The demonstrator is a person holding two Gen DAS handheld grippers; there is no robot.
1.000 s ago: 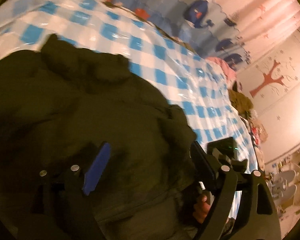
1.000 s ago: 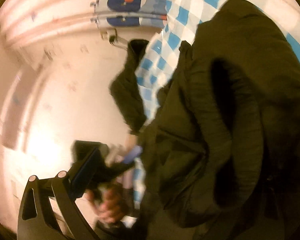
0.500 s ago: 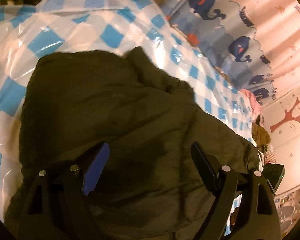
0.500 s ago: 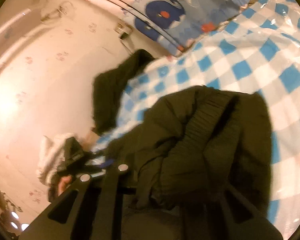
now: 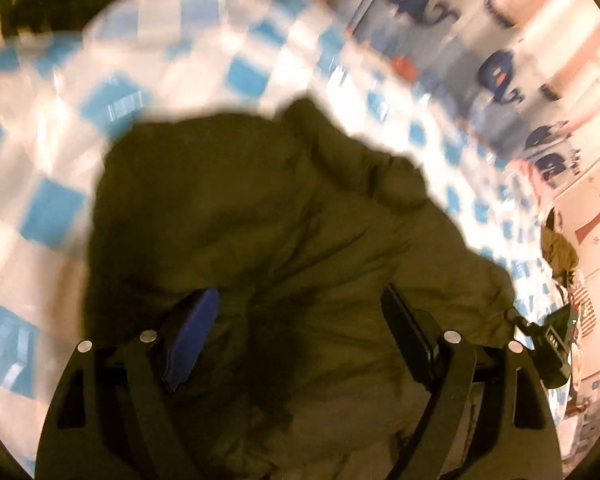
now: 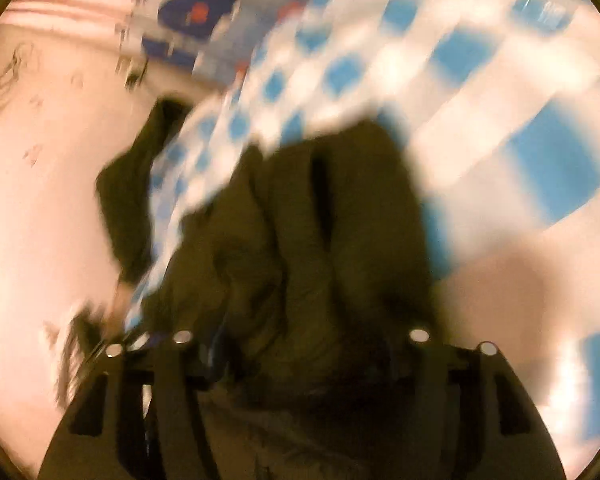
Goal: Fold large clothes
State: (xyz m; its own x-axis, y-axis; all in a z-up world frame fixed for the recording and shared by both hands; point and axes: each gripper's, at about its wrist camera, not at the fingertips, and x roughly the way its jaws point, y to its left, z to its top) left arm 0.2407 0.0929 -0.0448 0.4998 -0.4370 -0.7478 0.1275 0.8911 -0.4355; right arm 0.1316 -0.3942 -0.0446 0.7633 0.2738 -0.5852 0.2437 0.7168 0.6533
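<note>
Item: dark jacket [image 5: 284, 240], bunched on the checked cover [image 5: 52, 208]. The nearest hem is best taken squarely before folding away.

Left gripper [image 5: 300, 332]: jaws wide apart over the jacket, nothing clamped.

Right gripper [image 6: 300, 364]: jaws opening, jacket cloth between them; contact blurred.

Dark olive jacket [image 5: 268, 248] lies bunched (puffy, creased) on the checkered cover

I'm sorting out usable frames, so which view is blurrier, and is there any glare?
Right wrist view: heavy motion smear over the dark green jacket and checked cover. Left wrist view: jacket fairly sharp, cover smeared, with streaky glare; warm yellowish light in both.
</note>
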